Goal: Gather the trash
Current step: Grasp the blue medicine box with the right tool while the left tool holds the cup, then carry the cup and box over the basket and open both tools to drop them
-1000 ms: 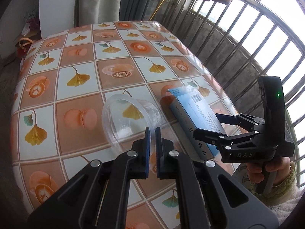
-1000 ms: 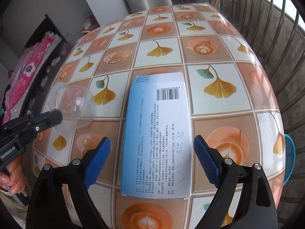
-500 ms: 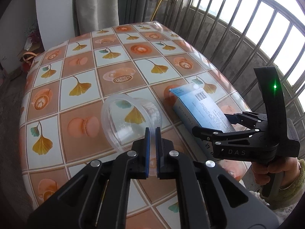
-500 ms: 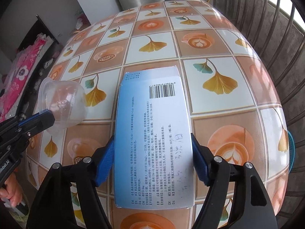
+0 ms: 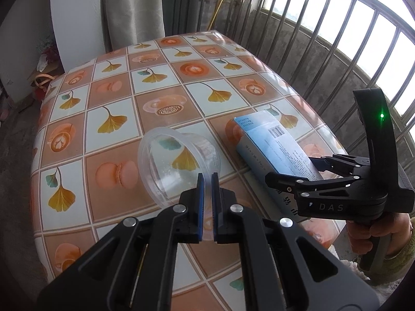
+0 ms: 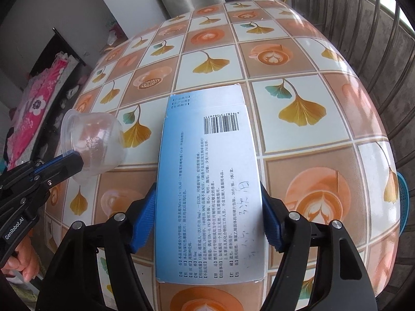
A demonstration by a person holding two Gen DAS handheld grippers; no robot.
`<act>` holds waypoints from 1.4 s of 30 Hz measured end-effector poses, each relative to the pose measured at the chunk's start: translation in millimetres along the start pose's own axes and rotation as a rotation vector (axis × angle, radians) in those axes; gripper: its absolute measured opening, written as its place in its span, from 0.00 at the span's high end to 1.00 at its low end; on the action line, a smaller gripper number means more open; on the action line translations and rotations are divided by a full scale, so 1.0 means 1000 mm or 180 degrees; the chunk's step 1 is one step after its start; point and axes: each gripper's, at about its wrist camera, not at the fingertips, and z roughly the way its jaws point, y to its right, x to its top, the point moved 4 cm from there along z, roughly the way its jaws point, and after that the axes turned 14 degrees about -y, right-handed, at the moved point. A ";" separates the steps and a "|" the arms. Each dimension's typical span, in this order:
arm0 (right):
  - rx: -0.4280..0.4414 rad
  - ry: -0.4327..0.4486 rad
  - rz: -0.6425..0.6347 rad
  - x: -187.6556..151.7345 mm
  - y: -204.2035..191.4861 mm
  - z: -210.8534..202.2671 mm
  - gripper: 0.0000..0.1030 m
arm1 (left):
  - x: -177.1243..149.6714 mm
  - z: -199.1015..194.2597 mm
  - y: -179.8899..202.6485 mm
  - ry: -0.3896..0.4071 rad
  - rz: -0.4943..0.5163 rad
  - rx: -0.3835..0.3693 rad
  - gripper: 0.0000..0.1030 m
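A clear plastic cup (image 5: 176,163) hangs tilted just above the tiled tablecloth (image 5: 116,103), and my left gripper (image 5: 207,178) is shut on its rim. The right wrist view shows the same cup (image 6: 96,142) at the left, pinched by the left gripper (image 6: 75,158). A blue and white printed carton (image 6: 207,155) lies lengthwise on the table. My right gripper (image 6: 208,202) is shut on it, its blue pads (image 6: 145,212) pressed against both long sides at the near half. In the left wrist view the carton (image 5: 272,142) sits right of the cup, with the right gripper (image 5: 290,171) on it.
A metal railing (image 5: 324,39) runs close along the table's right and far sides. A grey curtain (image 5: 132,7) hangs behind. A blue basket (image 6: 403,194) shows below the table's right edge. Pink cloth (image 6: 44,96) lies on the floor to the left.
The right jaws came in from wide apart until their pads met the carton's long sides. The left gripper kept its hold on the cup and tipped up slightly.
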 end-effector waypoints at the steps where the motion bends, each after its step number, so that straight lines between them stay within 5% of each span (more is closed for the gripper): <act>1: 0.0015 0.0007 0.0000 0.000 0.000 -0.001 0.33 | 0.000 -0.001 0.000 0.0006 0.0002 0.0007 0.97; 18: 0.0235 0.0117 0.0069 -0.006 0.005 -0.017 0.33 | 0.004 -0.013 0.014 0.0148 0.0131 0.0195 0.97; 29: 0.0551 0.0323 0.0256 -0.016 0.021 -0.045 0.33 | 0.010 -0.029 0.037 0.0301 0.0289 0.0093 0.97; 36: 0.0722 0.0709 0.0658 -0.044 0.066 -0.085 0.33 | 0.028 -0.034 0.084 0.0338 0.0673 -0.0144 0.97; 42: 0.0817 0.1121 0.1261 -0.093 0.143 -0.122 0.33 | 0.049 -0.025 0.156 0.0234 0.1103 -0.0451 0.97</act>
